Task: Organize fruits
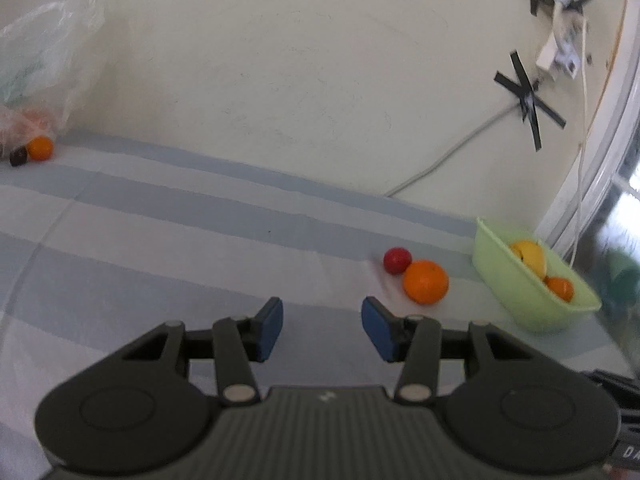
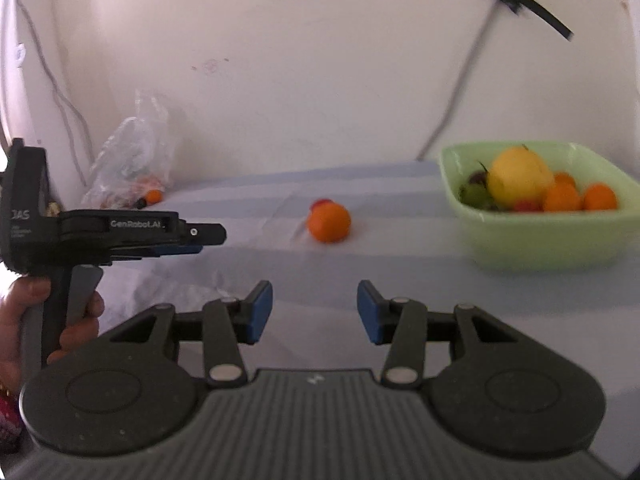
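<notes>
Nearest the lens in the left wrist view, the left gripper (image 1: 322, 330) stood released, its two blue pads (image 1: 270, 330) apart with nothing between them, over the striped cloth (image 1: 160, 240). The right gripper (image 2: 315, 312) was likewise released and empty, two blue pads (image 2: 258, 312) well apart. In the right wrist view the left tool appeared side-on at the left, held by one hand (image 2: 24, 320).

Beyond the fingers, one large orange (image 1: 425, 281) lay on the cloth, touching one small red fruit (image 1: 397, 260) on its far side. Right of that pair sat one pale green bowl (image 1: 496, 276) near the wall. It held one big yellow fruit (image 2: 520, 178), at least three small oranges (image 2: 562, 196), one dark green fruit (image 2: 474, 194) and something red, too blurred to tell.

Far left, against the wall, slumped one clear plastic bag (image 1: 48, 52) with reddish contents. Just beside it lay one small orange (image 1: 40, 148) touching one dark fruit (image 1: 18, 157). Two crosses of black tape (image 1: 528, 98) marked the wall.
</notes>
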Action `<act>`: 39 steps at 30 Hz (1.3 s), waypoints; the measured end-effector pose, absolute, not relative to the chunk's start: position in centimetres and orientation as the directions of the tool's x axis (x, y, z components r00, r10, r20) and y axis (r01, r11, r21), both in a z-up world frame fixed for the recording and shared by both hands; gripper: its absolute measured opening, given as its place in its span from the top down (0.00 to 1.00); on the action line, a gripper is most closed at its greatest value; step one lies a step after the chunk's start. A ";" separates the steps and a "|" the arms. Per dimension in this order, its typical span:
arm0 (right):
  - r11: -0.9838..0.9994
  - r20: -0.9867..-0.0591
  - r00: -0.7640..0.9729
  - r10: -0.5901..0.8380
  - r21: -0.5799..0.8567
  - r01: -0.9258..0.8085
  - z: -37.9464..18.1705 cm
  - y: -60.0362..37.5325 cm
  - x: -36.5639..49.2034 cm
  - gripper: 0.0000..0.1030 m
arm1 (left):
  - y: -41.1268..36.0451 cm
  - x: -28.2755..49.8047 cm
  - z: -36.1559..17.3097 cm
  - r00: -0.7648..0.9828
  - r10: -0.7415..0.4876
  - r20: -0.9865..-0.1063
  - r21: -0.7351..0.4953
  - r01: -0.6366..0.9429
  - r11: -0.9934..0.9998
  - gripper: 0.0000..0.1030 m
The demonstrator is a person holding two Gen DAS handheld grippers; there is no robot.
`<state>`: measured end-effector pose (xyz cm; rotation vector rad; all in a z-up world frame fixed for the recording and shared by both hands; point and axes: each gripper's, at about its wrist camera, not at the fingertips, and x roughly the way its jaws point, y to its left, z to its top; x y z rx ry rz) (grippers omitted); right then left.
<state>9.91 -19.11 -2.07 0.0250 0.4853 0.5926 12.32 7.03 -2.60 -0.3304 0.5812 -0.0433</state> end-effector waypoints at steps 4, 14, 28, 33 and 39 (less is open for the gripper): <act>0.893 -0.415 0.793 0.445 0.138 -0.429 -2.4 -20.3 8.1 0.52 | 5.5 11.0 -2.3 0.839 -0.150 -0.523 -0.299 -0.017 0.954 0.57; 0.949 -0.383 0.878 0.289 0.234 -0.210 -3.1 -22.9 6.5 0.52 | 2.3 8.8 -1.7 0.855 -0.127 -0.503 -0.179 0.041 0.983 0.56; 0.954 -0.388 0.896 0.216 0.281 -0.108 -3.4 -23.7 5.4 0.52 | 2.0 7.9 -1.6 0.872 -0.141 -0.469 -0.154 0.076 0.985 0.53; 0.942 -0.386 0.902 0.192 0.329 -0.060 -3.6 -24.6 5.4 0.52 | 1.6 7.6 -1.5 0.879 -0.151 -0.453 -0.130 0.102 0.986 0.52; 0.948 -0.395 0.904 0.164 0.316 -0.034 -3.6 -24.3 5.5 0.52 | 1.5 7.4 -1.4 0.881 -0.158 -0.445 -0.123 0.115 0.986 0.50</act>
